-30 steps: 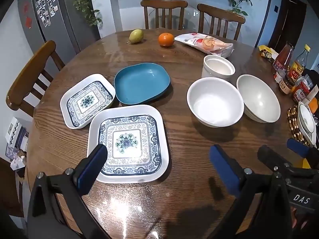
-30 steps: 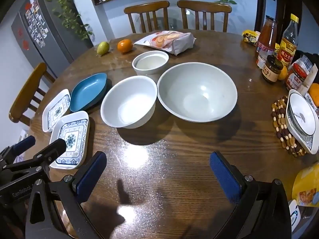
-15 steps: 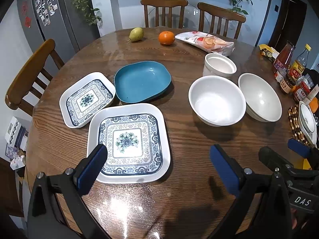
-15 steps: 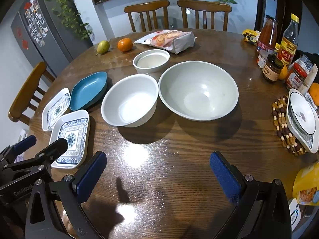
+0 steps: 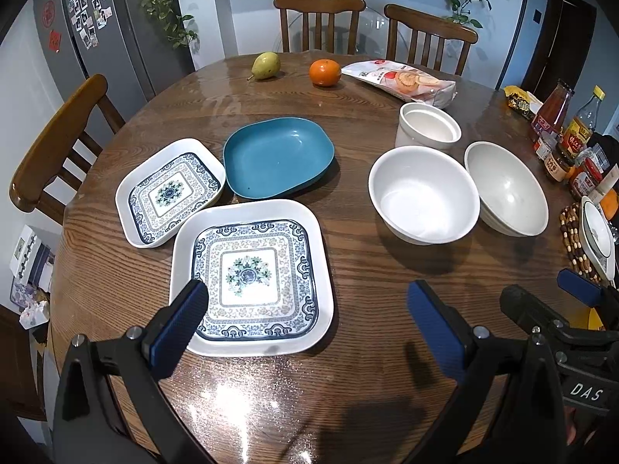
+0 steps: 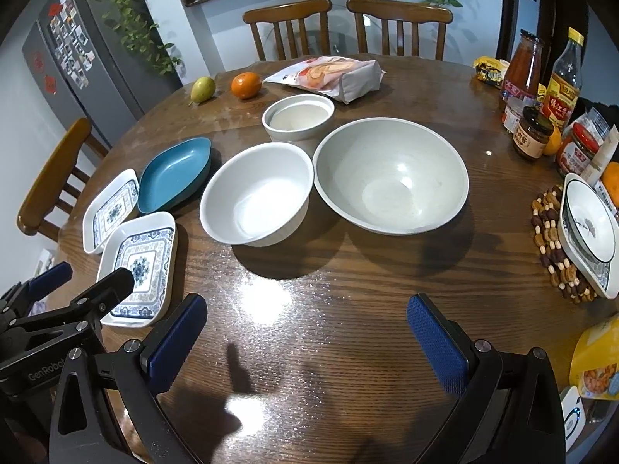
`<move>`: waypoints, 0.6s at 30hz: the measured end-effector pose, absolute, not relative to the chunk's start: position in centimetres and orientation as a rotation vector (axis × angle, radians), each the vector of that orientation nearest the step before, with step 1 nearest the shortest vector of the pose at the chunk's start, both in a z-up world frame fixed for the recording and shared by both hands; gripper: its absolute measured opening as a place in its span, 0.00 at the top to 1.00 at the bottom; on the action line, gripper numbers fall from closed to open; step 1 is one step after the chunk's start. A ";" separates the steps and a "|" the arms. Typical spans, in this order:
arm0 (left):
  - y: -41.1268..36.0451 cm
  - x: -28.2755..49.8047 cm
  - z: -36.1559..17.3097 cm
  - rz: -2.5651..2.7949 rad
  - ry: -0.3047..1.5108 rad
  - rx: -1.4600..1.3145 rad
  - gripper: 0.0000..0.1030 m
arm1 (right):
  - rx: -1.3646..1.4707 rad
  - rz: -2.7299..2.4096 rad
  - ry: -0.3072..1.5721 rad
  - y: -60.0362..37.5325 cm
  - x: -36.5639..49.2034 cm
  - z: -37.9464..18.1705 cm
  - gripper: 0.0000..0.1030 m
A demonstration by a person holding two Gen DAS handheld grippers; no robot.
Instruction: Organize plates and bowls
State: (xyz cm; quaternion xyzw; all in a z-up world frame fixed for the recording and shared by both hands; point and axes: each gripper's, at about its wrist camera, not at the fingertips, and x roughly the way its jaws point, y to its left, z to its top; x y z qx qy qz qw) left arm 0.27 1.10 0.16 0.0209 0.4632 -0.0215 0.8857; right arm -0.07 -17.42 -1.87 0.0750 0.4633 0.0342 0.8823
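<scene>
Gleaming white bowls (image 6: 257,193), patterned square plates (image 5: 253,274)

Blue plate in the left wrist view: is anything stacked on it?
No, the blue plate lies empty on the table, beside the two patterned square plates, with nothing on it.

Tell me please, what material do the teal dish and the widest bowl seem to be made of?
Teal dish: probably plastic or melamine; even matte colour, soft sheen, thin rim. Widest bowl: likely glazed ceramic, though melamine is possible; off-white, faint speckles, small bright highlights.
</scene>
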 end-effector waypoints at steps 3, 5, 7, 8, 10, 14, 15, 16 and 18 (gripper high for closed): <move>1.1 0.3 0.1 -0.045 0.962 0.046 0.01 | 0.154 0.074 0.968 -17.1 0.0 -1.9 0.00; 1.2 0.3 0.1 -0.045 0.963 0.047 0.01 | 0.152 0.075 0.969 -17.0 0.1 -1.9 0.00; 1.3 0.3 0.0 -0.044 0.964 0.047 0.01 | 0.154 0.075 0.969 -16.9 0.1 -1.9 0.00; 1.3 0.3 -0.1 -0.044 0.965 0.047 0.01 | 0.154 0.076 0.970 -16.9 0.1 -2.0 0.00; 1.5 0.3 -0.1 -0.045 0.968 0.046 0.01 | 0.154 0.076 0.970 -16.9 0.1 -2.0 0.00; 1.6 0.4 -0.2 -0.047 0.970 0.044 0.01 | 0.155 0.075 0.969 -16.9 0.1 -2.0 0.00; 1.6 0.4 -0.2 -0.047 0.969 0.044 0.01 | 0.155 0.076 0.970 -16.9 0.1 -2.0 0.00; 1.6 0.4 -0.2 -0.048 0.970 0.045 0.01 | 0.154 0.076 0.970 -16.8 0.1 -2.0 0.00; 1.6 0.5 -0.2 -0.048 0.971 0.047 0.01 | 0.155 0.076 0.970 -16.9 0.1 -2.0 0.00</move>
